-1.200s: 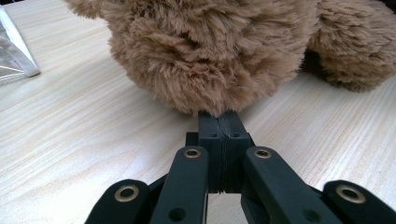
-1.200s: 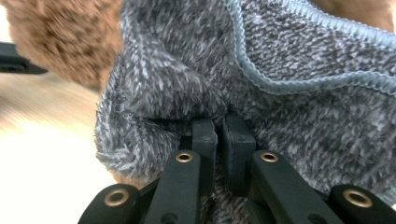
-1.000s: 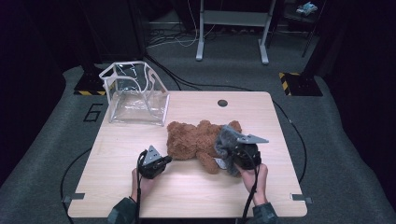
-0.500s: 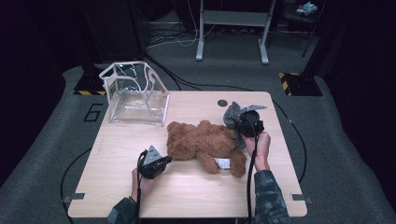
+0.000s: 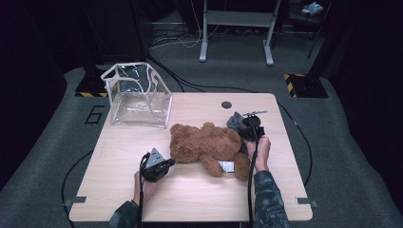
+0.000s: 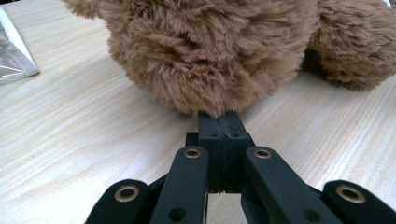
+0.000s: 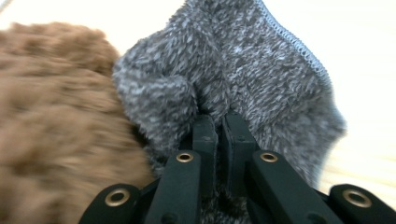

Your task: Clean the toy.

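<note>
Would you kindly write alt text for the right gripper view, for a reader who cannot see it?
The right gripper, its two black jaws nearly together, pinches a fold of fuzzy grey knit cloth that has a stitched edge. A brown plush teddy bear lies blurred at the left, touching the cloth, with the pale wooden table behind.

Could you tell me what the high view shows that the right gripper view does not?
High view alone: the clear plastic bag with white edging, the left gripper shut at the bear's left end, and the whole light wooden table. Right gripper view alone: the right gripper shut on the fuzzy grey cloth, seen close. Both: the fluffy brown teddy bear and that cloth.
</note>
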A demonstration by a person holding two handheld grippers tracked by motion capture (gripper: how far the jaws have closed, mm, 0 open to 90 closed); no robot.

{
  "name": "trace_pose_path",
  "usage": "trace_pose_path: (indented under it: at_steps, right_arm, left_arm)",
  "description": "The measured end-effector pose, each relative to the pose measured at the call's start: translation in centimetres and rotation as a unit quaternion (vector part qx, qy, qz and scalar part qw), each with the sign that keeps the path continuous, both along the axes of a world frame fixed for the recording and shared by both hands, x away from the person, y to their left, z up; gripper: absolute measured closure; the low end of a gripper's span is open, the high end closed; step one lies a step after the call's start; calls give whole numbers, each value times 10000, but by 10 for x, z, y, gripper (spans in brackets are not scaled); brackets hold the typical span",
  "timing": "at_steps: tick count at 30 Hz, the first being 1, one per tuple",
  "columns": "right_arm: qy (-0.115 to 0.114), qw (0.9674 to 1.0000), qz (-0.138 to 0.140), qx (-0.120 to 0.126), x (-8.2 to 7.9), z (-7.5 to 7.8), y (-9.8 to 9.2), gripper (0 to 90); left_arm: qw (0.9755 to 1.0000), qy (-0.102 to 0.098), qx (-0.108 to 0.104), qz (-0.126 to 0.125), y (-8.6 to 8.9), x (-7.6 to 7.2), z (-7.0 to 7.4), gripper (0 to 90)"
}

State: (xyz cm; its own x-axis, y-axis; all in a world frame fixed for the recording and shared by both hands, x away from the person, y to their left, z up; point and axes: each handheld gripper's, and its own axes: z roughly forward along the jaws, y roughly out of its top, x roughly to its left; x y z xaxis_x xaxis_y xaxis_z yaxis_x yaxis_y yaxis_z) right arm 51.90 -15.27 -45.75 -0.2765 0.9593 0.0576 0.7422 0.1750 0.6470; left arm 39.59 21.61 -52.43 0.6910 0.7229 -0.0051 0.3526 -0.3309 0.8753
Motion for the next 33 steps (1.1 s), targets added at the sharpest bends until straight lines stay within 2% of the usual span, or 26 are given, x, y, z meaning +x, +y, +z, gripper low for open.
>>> trace_pose_path:
  at_steps: [4,7,8,10,11,13,14,15,18,20,22,27,30,32,33]
  right_arm:
    - [35,9983,-410,-409,-2,2,-17,857]
    - [-10,9975,-643,-287,-8,8,-31,857]
    - [-70,9974,-700,-157,-10,12,-35,856]
    - [-281,9976,-620,126,-16,21,-40,856]
    - [-387,9978,-475,257,-18,26,-40,856]
    - [-425,9978,-348,363,-20,30,-36,856]
    - [-486,9979,-145,411,-20,32,-32,856]
    - [-487,9976,-74,480,-19,33,-27,855]
    - [-432,9978,202,458,-15,29,-12,856]
    - [-322,9980,307,438,-10,22,-4,855]
    - [-87,9984,292,478,-3,9,-2,856]
    - [104,9977,157,646,0,-3,-8,856]
    - [115,9991,-60,403,-1,-5,-16,857]
    - [175,9993,-318,52,-2,-6,-24,857]
    - [225,9989,-411,17,-3,-7,-27,857]
  left_arm:
    - [10000,-30,-16,29,-1,0,-1,897]
    - [10000,-30,-25,37,-1,0,-1,897]
    - [10000,-28,-9,29,-1,0,0,896]
    - [10000,4,13,0,0,0,0,897]
    - [10000,2,13,3,0,0,0,897]
    - [10000,-8,16,6,0,0,0,897]
    - [10000,-8,17,5,0,0,0,896]
    - [10000,1,16,1,0,0,0,897]
    - [10000,0,44,-19,0,0,0,896]
    - [10000,-9,17,-1,0,0,0,897]
    - [10000,-13,26,-5,0,0,0,896]
    - [10000,-10,15,-5,0,0,0,897]
    - [10000,-10,16,-5,0,0,0,897]
    - [10000,-10,21,-5,0,0,0,897]
    - [10000,1,18,-7,0,0,0,896]
